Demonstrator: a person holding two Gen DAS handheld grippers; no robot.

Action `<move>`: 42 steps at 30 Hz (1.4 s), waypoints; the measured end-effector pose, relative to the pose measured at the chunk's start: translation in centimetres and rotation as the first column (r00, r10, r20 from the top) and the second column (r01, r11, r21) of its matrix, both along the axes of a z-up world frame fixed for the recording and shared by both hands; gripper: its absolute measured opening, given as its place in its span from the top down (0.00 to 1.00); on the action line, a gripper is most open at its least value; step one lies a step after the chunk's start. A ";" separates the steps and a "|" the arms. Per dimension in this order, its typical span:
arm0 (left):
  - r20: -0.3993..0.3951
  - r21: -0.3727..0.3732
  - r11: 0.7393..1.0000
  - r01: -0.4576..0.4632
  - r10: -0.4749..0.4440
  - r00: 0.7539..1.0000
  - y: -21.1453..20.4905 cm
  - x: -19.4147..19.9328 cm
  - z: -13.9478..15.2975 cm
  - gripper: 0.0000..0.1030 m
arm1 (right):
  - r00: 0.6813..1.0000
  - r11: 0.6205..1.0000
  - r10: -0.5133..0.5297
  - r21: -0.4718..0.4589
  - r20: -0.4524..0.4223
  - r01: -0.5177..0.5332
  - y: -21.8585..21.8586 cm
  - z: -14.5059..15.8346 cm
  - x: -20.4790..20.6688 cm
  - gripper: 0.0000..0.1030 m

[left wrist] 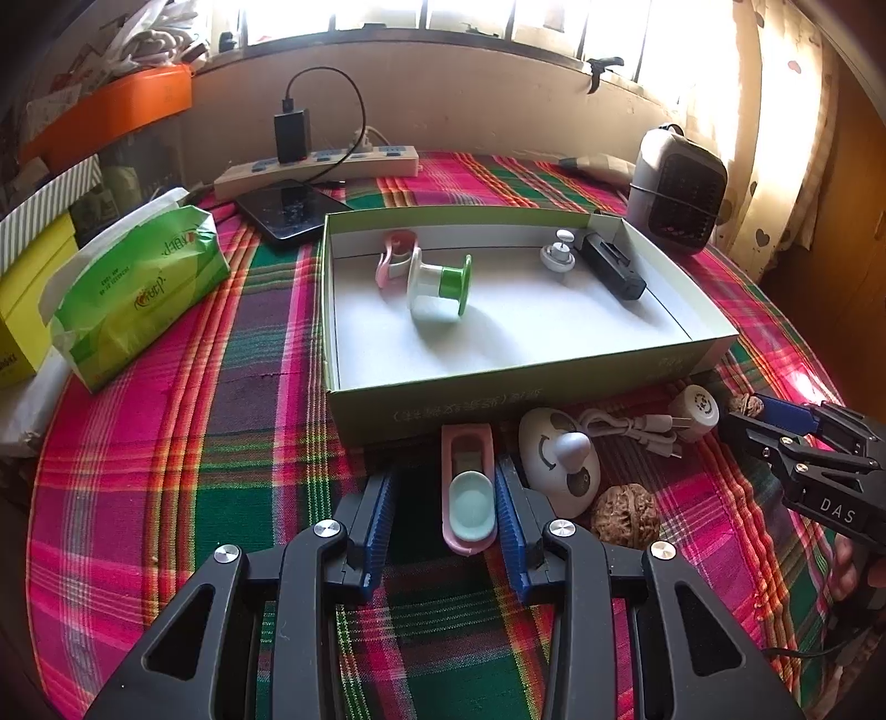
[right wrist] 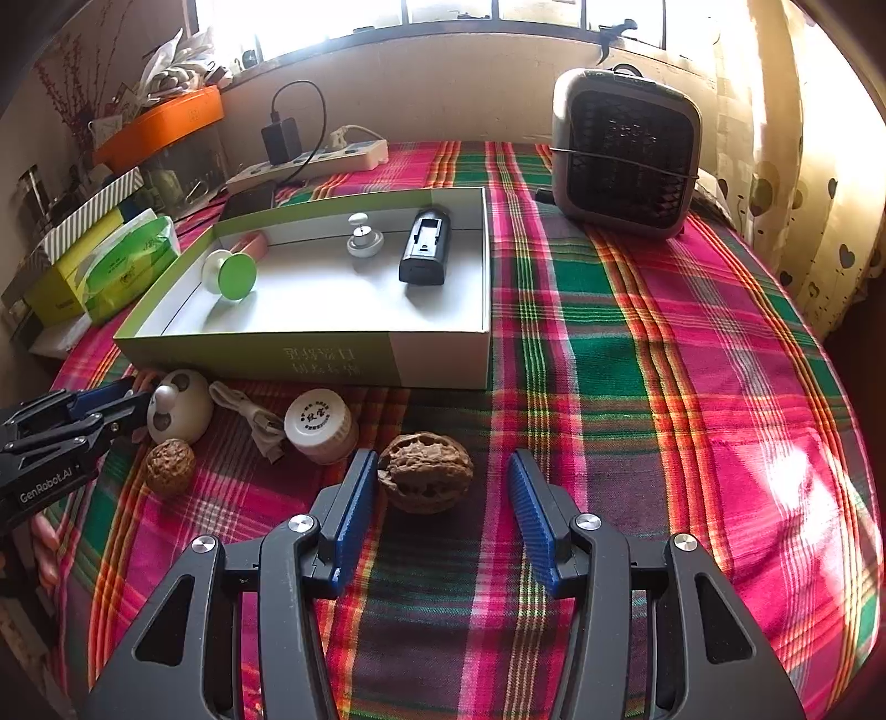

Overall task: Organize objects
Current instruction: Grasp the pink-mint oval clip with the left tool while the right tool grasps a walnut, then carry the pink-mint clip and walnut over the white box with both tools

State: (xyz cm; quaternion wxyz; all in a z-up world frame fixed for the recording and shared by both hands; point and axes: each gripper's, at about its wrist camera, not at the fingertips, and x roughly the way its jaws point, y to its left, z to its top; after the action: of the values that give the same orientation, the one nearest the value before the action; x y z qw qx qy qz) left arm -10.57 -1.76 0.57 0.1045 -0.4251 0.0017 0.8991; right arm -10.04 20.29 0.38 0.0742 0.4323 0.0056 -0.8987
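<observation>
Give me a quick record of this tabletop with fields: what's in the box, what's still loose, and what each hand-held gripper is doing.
box: green cardboard box, open
inside box: green-ended spool, white knob, black battery pack, pink clip
loose in front: pink clip, white egg-shaped gadget, white cable, white bottle, two walnuts
left hand-held gripper: open around the pink clip
right hand-held gripper: open around a walnut

A round table (right wrist: 692,332) covered in a pink, green and red plaid cloth stands against a cream wall (left wrist: 470,94). Above the wall a barred window (left wrist: 443,16) glares with daylight, which throws a bright patch near the table's right edge. A heart-patterned curtain (right wrist: 803,183) hangs at the right.
</observation>
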 end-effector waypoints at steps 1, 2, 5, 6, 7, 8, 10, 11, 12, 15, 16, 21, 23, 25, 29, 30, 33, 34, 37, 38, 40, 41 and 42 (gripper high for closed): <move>0.000 -0.003 1.000 -0.001 0.001 1.000 0.0 -0.1 0.0 0.69 | 1.000 1.000 0.000 0.002 0.000 0.000 0.0 0.0 0.0 0.52; -0.001 -0.004 1.000 -0.003 0.003 1.000 0.0 -0.1 0.0 0.69 | 1.000 1.000 -0.001 0.003 0.000 0.001 -0.1 0.0 -0.1 0.52; 0.001 0.001 1.000 -0.013 0.013 1.000 -0.2 -0.3 0.0 0.69 | 1.000 1.000 -0.004 0.004 0.000 0.004 -0.1 0.0 -0.2 0.52; 0.001 0.002 1.000 -0.014 0.014 1.000 -0.2 -0.3 0.0 0.69 | 1.000 1.000 -0.004 0.002 0.000 0.004 0.0 0.0 -0.2 0.52; 0.000 0.000 1.000 -0.014 0.014 1.000 -0.1 -0.3 0.0 0.69 | 1.000 1.000 -0.004 0.000 0.000 0.004 0.0 0.0 -0.2 0.52; 0.000 -0.002 1.000 -0.014 0.014 1.000 -0.1 -0.3 0.0 0.69 | 1.000 1.000 -0.004 -0.001 0.000 0.004 0.0 0.0 -0.2 0.52; -0.001 -0.005 1.000 -0.014 0.014 1.000 -0.1 -0.3 0.0 0.71 | 1.000 1.000 -0.004 0.001 0.000 0.004 0.0 0.0 -0.2 0.52; -0.001 -0.007 1.000 -0.018 0.018 1.000 -0.2 -0.3 0.0 0.72 | 1.000 1.000 -0.004 0.003 0.000 0.004 0.0 0.0 -0.2 0.52; -0.001 -0.006 1.000 -0.022 0.022 1.000 -0.2 -0.3 0.0 0.73 | 1.000 1.000 -0.004 0.003 0.000 0.004 0.0 0.0 -0.2 0.52; 0.000 -0.004 0.999 -0.033 0.033 0.999 -0.5 -0.4 0.0 0.79 | 1.000 1.000 -0.006 -0.001 0.000 0.006 0.0 0.0 -0.2 0.53; 0.000 -0.004 0.999 -0.036 0.036 0.999 -0.5 -0.4 -0.1 0.81 | 1.000 1.000 -0.007 0.000 0.000 0.007 0.0 0.0 -0.2 0.53; 0.001 -0.005 0.999 -0.047 0.047 0.999 -0.6 -0.4 -0.1 0.84 | 1.000 1.000 -0.011 0.006 -0.002 0.011 0.0 0.0 -0.1 0.61; 0.000 -0.008 0.999 -0.049 0.049 0.999 -0.6 -0.4 -0.1 0.84 | 1.000 1.000 -0.010 0.004 -0.003 0.010 0.0 0.0 -0.1 0.65; 0.000 -0.006 0.999 -0.051 0.051 0.999 -0.6 -0.3 -0.1 0.85 | 1.000 1.000 -0.011 0.001 -0.004 0.011 0.0 0.0 0.0 0.66; 0.001 -0.006 0.999 -0.050 0.050 0.999 -0.6 -0.3 -0.1 0.85 | 1.000 1.000 -0.014 -0.001 -0.004 0.014 0.1 0.1 0.0 0.66; 0.001 -0.006 0.999 -0.050 0.050 0.999 -0.6 -0.3 -0.1 0.85 | 1.000 1.000 -0.014 -0.002 -0.004 0.014 0.1 0.1 0.1 0.66; 0.001 -0.004 0.999 -0.052 0.052 0.999 -0.6 -0.2 -0.1 0.85 | 1.000 1.000 -0.015 -0.005 -0.004 0.015 0.1 0.1 0.1 0.66; 0.002 -0.003 0.999 -0.052 0.052 0.999 -0.6 -0.2 -0.1 0.85 | 1.000 1.000 -0.016 -0.006 -0.004 0.016 0.1 0.1 0.1 0.66; 0.002 -0.001 0.999 -0.051 0.051 0.999 -0.6 -0.2 -0.2 0.85 | 1.000 1.000 -0.018 -0.010 -0.004 0.018 0.2 0.1 0.2 0.66; 0.002 -0.002 0.999 -0.051 0.051 0.999 -0.6 -0.2 -0.2 0.85 | 1.000 1.000 -0.019 -0.012 -0.004 0.019 0.2 0.1 0.2 0.66; 0.002 -0.006 0.998 -0.055 0.055 0.998 -0.6 -0.1 -0.1 0.85 | 1.000 1.000 -0.019 -0.015 -0.004 0.019 0.2 0.1 0.2 0.66; 0.000 -0.008 0.998 -0.055 0.055 0.998 -0.6 0.0 -0.1 0.85 | 1.000 1.000 -0.019 -0.017 -0.005 0.019 0.2 0.1 0.3 0.66; -0.001 -0.007 0.999 -0.054 0.054 0.999 -0.6 0.0 0.0 0.85 | 1.000 1.000 -0.019 -0.021 -0.006 0.019 0.2 0.1 0.3 0.66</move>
State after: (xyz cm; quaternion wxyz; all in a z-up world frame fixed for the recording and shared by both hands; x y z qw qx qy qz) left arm -10.52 -2.37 0.57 0.0786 -0.4247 -0.0068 0.9019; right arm -9.76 20.51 0.48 0.0700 0.4289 -0.0077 -0.9006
